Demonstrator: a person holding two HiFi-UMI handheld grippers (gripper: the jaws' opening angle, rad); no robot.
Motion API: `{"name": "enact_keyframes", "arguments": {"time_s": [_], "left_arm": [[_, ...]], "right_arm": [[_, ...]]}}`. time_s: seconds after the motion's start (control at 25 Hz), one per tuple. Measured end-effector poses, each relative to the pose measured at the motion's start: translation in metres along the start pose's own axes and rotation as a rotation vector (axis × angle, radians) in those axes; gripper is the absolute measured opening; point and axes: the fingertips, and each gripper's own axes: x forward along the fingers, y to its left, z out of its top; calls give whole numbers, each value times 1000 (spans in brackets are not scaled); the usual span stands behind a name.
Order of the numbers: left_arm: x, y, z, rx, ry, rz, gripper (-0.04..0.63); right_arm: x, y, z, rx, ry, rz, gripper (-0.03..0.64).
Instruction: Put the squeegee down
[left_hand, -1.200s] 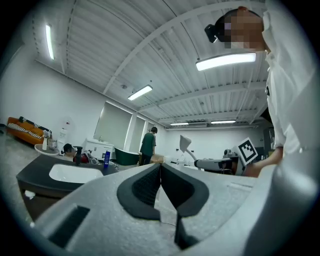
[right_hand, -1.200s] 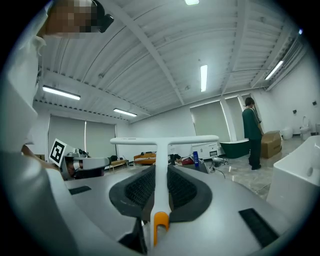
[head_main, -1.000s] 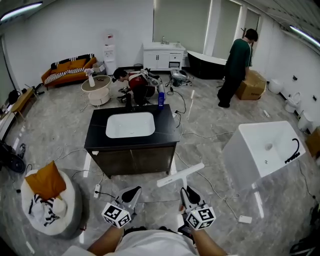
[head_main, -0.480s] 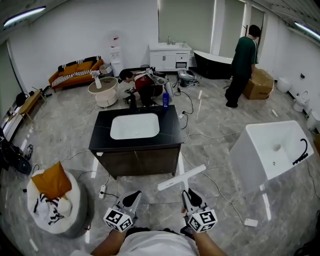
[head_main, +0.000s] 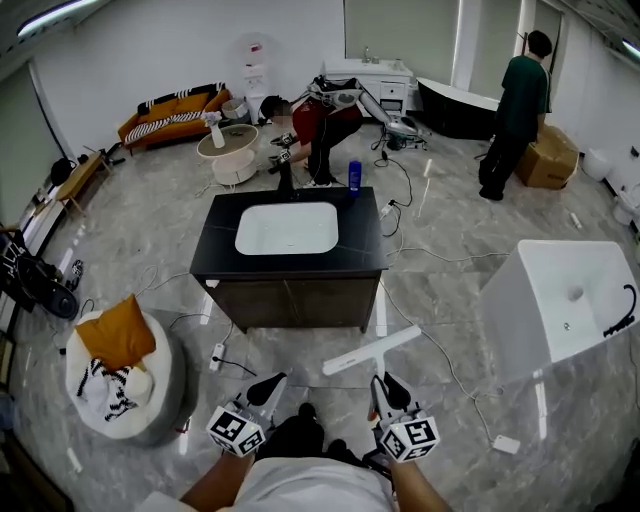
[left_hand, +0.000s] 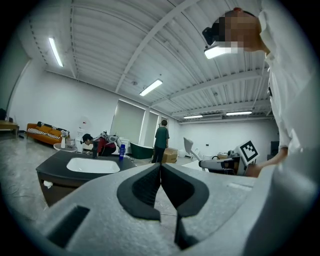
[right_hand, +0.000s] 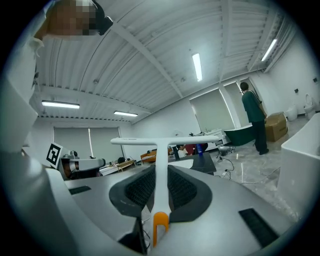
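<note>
Right tool (right_hand: 161, 192) is clamped on the squeegee (right_hand: 159, 150). The jaws grip the white handle low down, with the orange hanging end just below the pads. The squeegee is off the ground, carried in front of the person and resting on nothing.

Long axis: the handle runs straight out along the jaws, away from the person. The blade sits crosswise at the far end, a T. In the head view the blade slants, its right end higher and farther off, toward the front right corner of the dark worktop (head_main: 215, 262).

Left tool (left_hand: 161, 175) has its jaws together with nothing between them. It is held level with the right, just beside it, and plays no part in the grip.

Key relation: the worktop lies ahead and a little left of the blade, apart from it, with bare floor (head_main: 450, 300) between. The sunken basin (head_main: 286, 228) fills the worktop's middle, leaving flat strips along its edges and a blue bottle (head_main: 354, 176) at the back right corner.

Judgement — put-down not begun. Only the right arm can do it. The blade would arrive first, so the front right edge looks the nearest flat place, or the floor directly below.
</note>
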Motion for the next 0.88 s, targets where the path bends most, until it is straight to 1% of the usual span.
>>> {"name": "enact_keyframes", "arguments": {"time_s": [0.16,0.28,0.48,0.68,0.88], "left_arm": [[21,14,-6,-12,13,3,17],[39,28,-5,-23,18,5,17],[74,61,6,-22,-5,10,17],[112,105,13,-40,-23,15,17],[148,153,22,-59,-30,8,17]], "right_arm": [[20,-13,-3,-25,13,2,78],[33,-27,-4,-14,31,-15,77],[60,-45,0,-29,60,-30,77],[110,-68,12,-36,73,-44,77],[173,-79,33,-51,76,-38,77]]}}
